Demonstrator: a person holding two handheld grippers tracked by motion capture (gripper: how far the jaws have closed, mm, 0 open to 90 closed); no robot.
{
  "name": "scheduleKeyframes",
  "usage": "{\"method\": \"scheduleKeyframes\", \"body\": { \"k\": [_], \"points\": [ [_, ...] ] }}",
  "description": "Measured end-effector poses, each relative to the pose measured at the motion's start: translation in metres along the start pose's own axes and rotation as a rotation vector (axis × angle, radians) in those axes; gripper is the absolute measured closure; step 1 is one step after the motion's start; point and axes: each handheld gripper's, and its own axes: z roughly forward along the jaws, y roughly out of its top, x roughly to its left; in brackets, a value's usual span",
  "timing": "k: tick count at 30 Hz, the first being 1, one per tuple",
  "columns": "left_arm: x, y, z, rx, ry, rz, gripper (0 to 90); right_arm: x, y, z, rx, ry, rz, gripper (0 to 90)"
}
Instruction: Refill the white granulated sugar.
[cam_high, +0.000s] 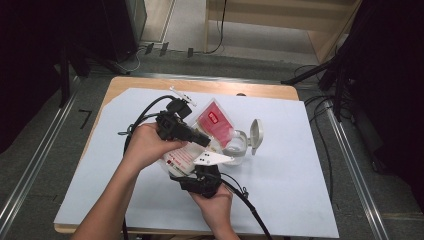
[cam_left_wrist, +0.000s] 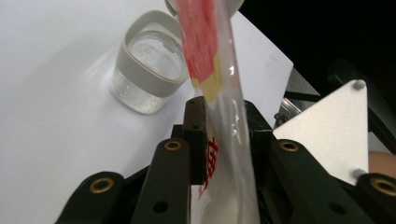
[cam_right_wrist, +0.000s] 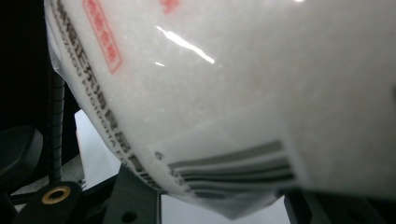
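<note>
My left gripper (cam_high: 202, 140) and right gripper (cam_high: 200, 172) both clamp the clear bag (cam_high: 212, 125) of white powder, holding it tilted just above the open glass jar (cam_high: 237, 145) on the table (cam_high: 300, 165)

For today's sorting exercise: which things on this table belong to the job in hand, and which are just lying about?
In the job:
bag of white powder
glass jar
left tongs
right tongs

Lying about:
small white piece near the table's far edge
white sheet covering the table
</note>
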Motion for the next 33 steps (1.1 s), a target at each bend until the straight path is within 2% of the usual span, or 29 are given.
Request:
{"method": "scheduleKeyframes", "body": {
  "k": [3, 4, 6, 7, 11, 12, 13, 14, 15, 16, 20, 23, 24, 27, 29, 30, 33],
  "points": [
    [0.001, -0.001, -0.001, -0.017, -0.004, 0.012, 73.3, -0.001, -0.001, -0.001, -0.012, 0.001, -0.001, 60.4],
    [0.001, -0.001, -0.001, -0.014, -0.003, 0.018, 71.5, -0.002, -0.001, -0.003, -0.015, 0.013, 0.018, 60.6],
    [0.0, 0.0, 0.0, -0.005, 0.006, 0.024, 71.7, -0.003, -0.001, -0.003, -0.021, 0.02, 0.02, 60.6],
    [0.0, 0.002, 0.001, -0.003, 0.008, 0.03, 72.5, -0.003, -0.001, -0.004, -0.028, 0.032, 0.042, 60.7],
    [-0.002, 0.003, -0.001, -0.023, 0.019, 0.021, 73.7, -0.006, -0.001, -0.007, -0.058, 0.056, 0.072, 60.7],
    [-0.005, 0.003, -0.001, -0.029, 0.036, 0.027, 75.2, -0.005, 0.0, -0.009, -0.066, 0.035, 0.06, 60.7],
    [-0.005, 0.003, -0.001, -0.029, 0.036, 0.027, 78.7, -0.005, 0.0, -0.009, -0.066, 0.035, 0.06, 60.7],
    [-0.006, 0.003, -0.001, -0.02, 0.053, 0.018, 78.7, -0.005, 0.0, -0.009, -0.067, 0.027, 0.05, 60.7],
    [-0.006, 0.004, -0.001, -0.009, 0.053, -0.025, 81.8, -0.005, 0.0, -0.01, -0.061, 0.013, 0.032, 60.6],
    [-0.004, 0.004, -0.001, -0.005, 0.047, -0.04, 83.4, -0.005, 0.0, -0.01, -0.055, -0.001, 0.019, 60.6],
    [-0.003, 0.004, -0.001, -0.013, 0.039, -0.065, 87.0, -0.004, 0.0, -0.011, -0.047, -0.021, -0.001, 60.4],
    [-0.006, 0.006, 0.0, -0.02, 0.055, -0.051, 88.2, -0.002, 0.001, -0.012, -0.045, -0.027, -0.015, 60.1],
    [-0.009, 0.007, 0.002, -0.032, 0.076, -0.052, 87.8, -0.001, 0.003, -0.013, -0.038, -0.039, -0.028, 60.0],
    [-0.01, 0.008, 0.005, -0.031, 0.077, -0.058, 87.9, 0.001, 0.005, -0.013, -0.021, -0.053, -0.047, 57.9],
    [-0.013, 0.009, 0.006, -0.022, 0.095, -0.055, 87.9, 0.005, 0.006, -0.01, 0.004, -0.084, -0.076, 55.1],
    [-0.014, 0.01, 0.006, -0.009, 0.102, -0.051, 87.7, 0.006, 0.006, -0.01, 0.011, -0.094, -0.079, 54.9],
    [-0.021, 0.012, 0.01, -0.011, 0.111, -0.057, 86.7, 0.005, 0.007, -0.009, 0.013, -0.09, -0.057, 55.2]
  ]
}}
